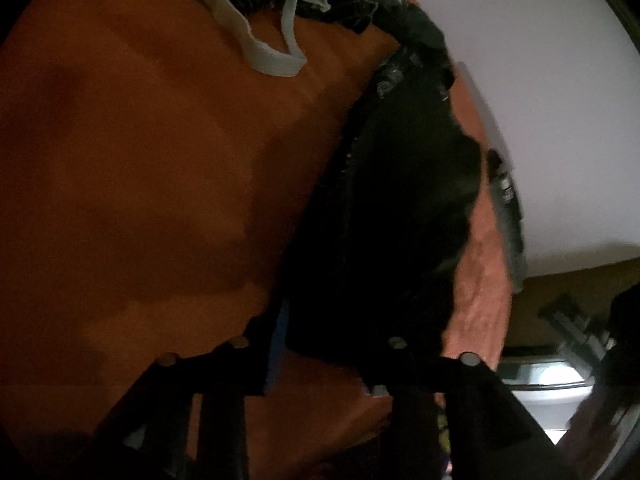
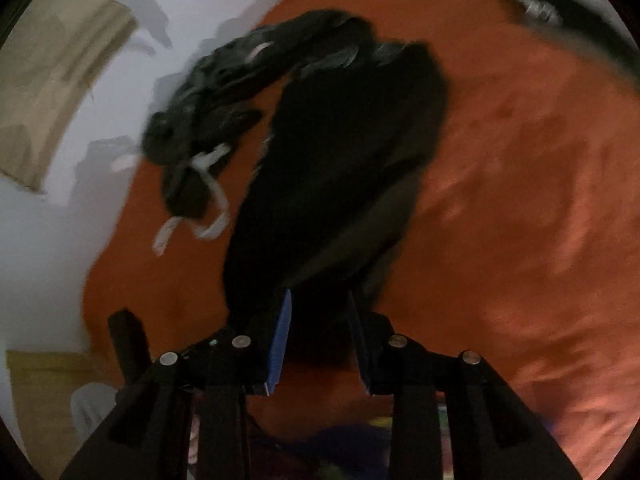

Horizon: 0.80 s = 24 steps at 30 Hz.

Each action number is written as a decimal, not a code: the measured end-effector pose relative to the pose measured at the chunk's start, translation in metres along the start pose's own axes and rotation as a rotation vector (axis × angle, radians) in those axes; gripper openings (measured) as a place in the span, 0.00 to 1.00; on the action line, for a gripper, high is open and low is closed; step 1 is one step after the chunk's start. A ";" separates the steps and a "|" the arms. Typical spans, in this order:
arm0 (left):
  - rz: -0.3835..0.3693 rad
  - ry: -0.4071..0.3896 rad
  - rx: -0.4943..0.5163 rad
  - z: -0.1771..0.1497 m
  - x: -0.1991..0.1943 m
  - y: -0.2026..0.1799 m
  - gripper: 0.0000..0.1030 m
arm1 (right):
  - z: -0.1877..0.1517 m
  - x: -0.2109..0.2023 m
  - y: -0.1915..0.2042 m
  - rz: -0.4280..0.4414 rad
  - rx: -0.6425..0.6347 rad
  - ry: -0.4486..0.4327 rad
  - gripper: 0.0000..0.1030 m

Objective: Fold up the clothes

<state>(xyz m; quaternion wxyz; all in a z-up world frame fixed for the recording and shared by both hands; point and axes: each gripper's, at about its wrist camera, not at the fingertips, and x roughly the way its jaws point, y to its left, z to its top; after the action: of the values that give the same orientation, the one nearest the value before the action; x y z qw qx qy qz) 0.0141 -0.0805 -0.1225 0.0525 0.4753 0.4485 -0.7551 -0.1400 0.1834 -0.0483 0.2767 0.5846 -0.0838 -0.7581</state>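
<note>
A black garment (image 1: 392, 208) lies on an orange bedsheet (image 1: 152, 200). Its near corner sits between the fingers of my left gripper (image 1: 336, 332), whose jaws stand apart around the cloth; the picture is dark there. In the right wrist view the same black garment (image 2: 340, 168) runs from the far pile down into my right gripper (image 2: 320, 300). The cloth fills the gap between its blue pads (image 2: 282, 340), so that gripper is shut on it. The view is smeared by motion.
A heap of dark clothes (image 2: 224, 92) with a white strap (image 1: 256, 48) lies at the far edge of the sheet. A person's forearm (image 1: 480, 280) reaches along the garment's right side. The white surface (image 1: 540, 100) lies past the sheet, and a brown board (image 2: 60, 80) stands at the left.
</note>
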 end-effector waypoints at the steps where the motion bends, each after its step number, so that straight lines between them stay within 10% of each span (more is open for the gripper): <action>1: 0.000 -0.002 -0.012 -0.002 0.001 0.003 0.42 | -0.009 0.017 0.003 0.027 0.004 0.011 0.27; 13: 0.060 0.021 0.063 -0.023 0.012 0.006 0.21 | -0.076 0.132 -0.006 -0.173 0.031 0.307 0.19; 24: 0.001 0.017 -0.021 -0.023 0.000 0.020 0.22 | -0.061 0.067 0.044 -0.111 -0.061 0.059 0.24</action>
<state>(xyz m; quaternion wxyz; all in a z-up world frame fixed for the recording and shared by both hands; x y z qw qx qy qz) 0.0399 -0.0756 -0.1385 0.0541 0.4811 0.4566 -0.7464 -0.0804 0.1245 -0.1031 0.2545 0.6017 -0.0199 -0.7568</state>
